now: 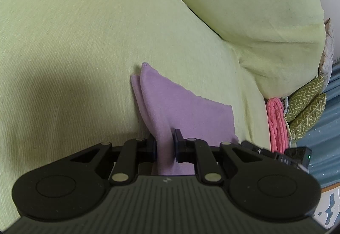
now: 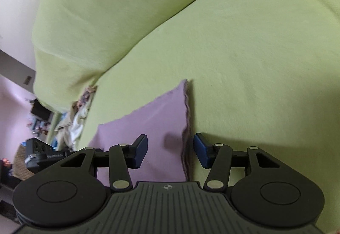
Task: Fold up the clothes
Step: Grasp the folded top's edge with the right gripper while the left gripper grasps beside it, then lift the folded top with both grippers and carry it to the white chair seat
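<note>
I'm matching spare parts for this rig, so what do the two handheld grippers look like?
Both are matte black. The left gripper and right gripper each have a ribbed grey-black body with a small cross-shaped logo, two round side housings, silver pivot pins on black linkage arms, and dark blue finger pads. No hands or sleeves show.

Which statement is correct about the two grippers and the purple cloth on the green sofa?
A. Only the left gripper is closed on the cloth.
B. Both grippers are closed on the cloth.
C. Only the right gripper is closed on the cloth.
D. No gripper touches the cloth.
A: the left gripper pinches a fold of the purple cloth, while the right gripper stands open over the cloth's edge, its pads clear of it.
</note>
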